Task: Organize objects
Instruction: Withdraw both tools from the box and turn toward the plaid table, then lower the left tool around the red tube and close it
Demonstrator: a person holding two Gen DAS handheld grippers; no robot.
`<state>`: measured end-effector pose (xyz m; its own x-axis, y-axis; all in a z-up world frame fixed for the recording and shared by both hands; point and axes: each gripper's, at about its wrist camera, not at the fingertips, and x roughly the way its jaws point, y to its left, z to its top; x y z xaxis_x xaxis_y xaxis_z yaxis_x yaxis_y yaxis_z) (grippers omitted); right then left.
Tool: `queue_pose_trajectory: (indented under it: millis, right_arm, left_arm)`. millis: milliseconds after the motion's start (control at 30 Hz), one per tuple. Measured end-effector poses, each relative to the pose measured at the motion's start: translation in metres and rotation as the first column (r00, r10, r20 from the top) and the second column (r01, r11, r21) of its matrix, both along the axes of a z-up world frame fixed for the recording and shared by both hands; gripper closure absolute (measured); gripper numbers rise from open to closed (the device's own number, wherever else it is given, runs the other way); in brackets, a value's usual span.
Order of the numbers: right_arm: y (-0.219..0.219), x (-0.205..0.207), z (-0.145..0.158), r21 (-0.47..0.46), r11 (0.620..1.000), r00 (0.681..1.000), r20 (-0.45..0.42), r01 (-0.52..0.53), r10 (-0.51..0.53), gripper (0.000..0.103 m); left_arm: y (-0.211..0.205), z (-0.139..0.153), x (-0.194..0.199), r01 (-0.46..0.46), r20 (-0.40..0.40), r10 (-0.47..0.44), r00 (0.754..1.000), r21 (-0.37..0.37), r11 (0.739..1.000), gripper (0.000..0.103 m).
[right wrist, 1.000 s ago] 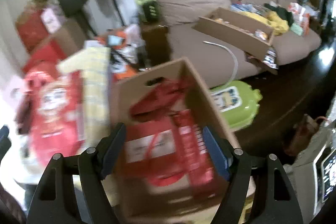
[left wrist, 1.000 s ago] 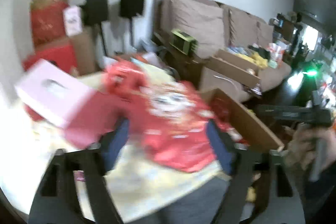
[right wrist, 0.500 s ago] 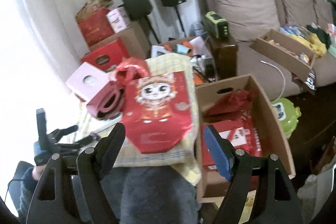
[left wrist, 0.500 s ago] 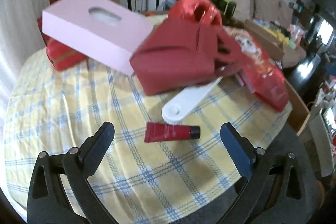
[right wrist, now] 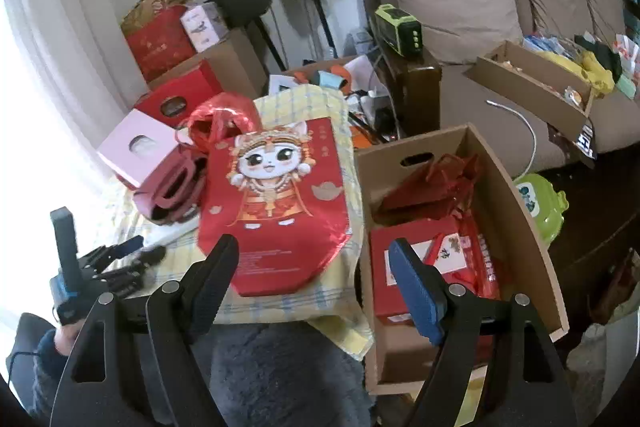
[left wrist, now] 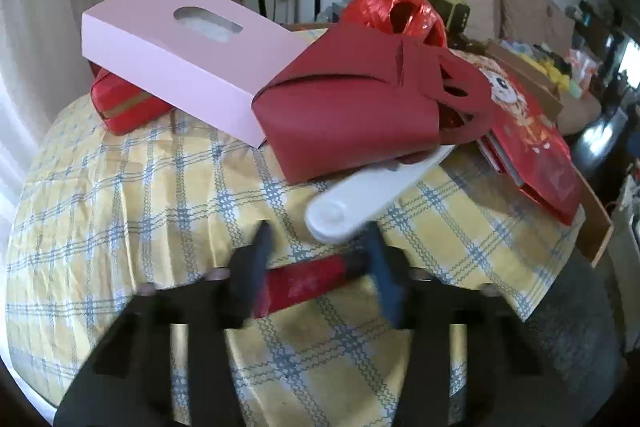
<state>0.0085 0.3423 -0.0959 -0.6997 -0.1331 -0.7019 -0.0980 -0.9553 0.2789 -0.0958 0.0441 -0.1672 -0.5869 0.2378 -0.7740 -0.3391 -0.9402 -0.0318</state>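
Our left hand-held gripper (left wrist: 316,267) has just been closing, and the small red tube (left wrist: 306,281) now lies crosswise between its blurred jaws on the checked tablecloth (left wrist: 120,211); the pads look to be pressing on it, so we read it as clamped, though the blur leaves some doubt. To do this pick well, we should hold the tube near its middle, keep it level as we lift, and rise straight up so the cloth does not drag with it. The white flat tool (left wrist: 360,199) lies just beyond the jaws, almost touching the right one, and could be nudged if we swing forward. Its far end sits under the dark red paper bag (left wrist: 352,115), which leans against the pink tissue box (left wrist: 188,55).

Our right hand-held gripper (right wrist: 314,267) hangs with its jaws wide apart and empty, above the table edge between the red cartoon gift bag (right wrist: 276,203) and the cardboard box (right wrist: 520,203). That box, already holding red packets, looks the likely home for the tube. The gift bag overhangs the table edge on the way there, so we should carry the tube above it.
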Motion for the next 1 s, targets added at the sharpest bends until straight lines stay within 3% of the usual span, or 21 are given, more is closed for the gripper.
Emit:
queue_pose_trajectory:
  millis: [100,267,300,333,400,567,700,800,900,1000]
  right_arm:
    - [0.0,-0.002,-0.006,-0.016,1.0,1.0,0.017,0.004,-0.003,0.024]
    - [-0.011,-0.003,-0.005,-0.004,1.0,1.0,0.025,-0.013,0.013,0.024]
    - [-0.013,-0.003,-0.003,-0.002,1.0,1.0,0.022,-0.017,0.017,0.024]
    - [-0.015,-0.002,-0.002,-0.002,1.0,1.0,0.018,-0.019,0.019,0.024]
    - [-0.017,-0.003,0.0,0.0,1.0,1.0,0.014,-0.021,0.021,0.024]
    - [-0.02,-0.004,-0.002,0.01,1.0,0.999,0.023,-0.023,0.023,0.024]
    - [-0.019,-0.006,-0.003,0.011,1.0,0.999,0.029,-0.02,0.02,0.024]
    - [-0.021,-0.007,-0.003,0.015,0.999,0.999,0.026,-0.029,0.029,0.024]
    - [-0.023,-0.008,-0.006,0.012,0.999,0.999,0.036,-0.036,0.036,0.024]
    - [-0.024,-0.008,-0.007,0.006,0.999,0.998,0.044,-0.039,0.038,0.024]
  left_arm:
    - [0.001,0.0,-0.001,0.005,0.005,-0.005,1.0,0.008,1.0,0.081]
    - [-0.011,0.006,-0.003,0.041,0.059,-0.046,0.997,0.075,0.996,0.078]
    - [-0.016,0.008,-0.004,0.048,0.068,-0.055,0.996,0.099,0.994,0.068]
    - [-0.02,0.009,-0.004,0.054,0.074,-0.064,0.995,0.123,0.991,0.051]
    - [-0.026,0.008,-0.004,0.023,0.054,-0.028,0.998,0.095,0.995,0.033]
    - [-0.026,0.004,0.001,0.016,0.04,-0.016,0.999,-0.008,1.0,0.032]
    - [-0.026,0.006,0.008,-0.003,0.054,0.005,0.999,-0.028,1.0,0.032]
    - [-0.029,0.007,0.009,0.016,0.063,-0.015,0.998,-0.021,1.0,0.041]
    - [-0.04,0.009,0.007,-0.066,0.12,0.07,0.99,-0.042,0.997,0.041]
    - [-0.048,0.01,0.007,-0.159,0.186,0.166,0.968,-0.053,0.986,0.033]
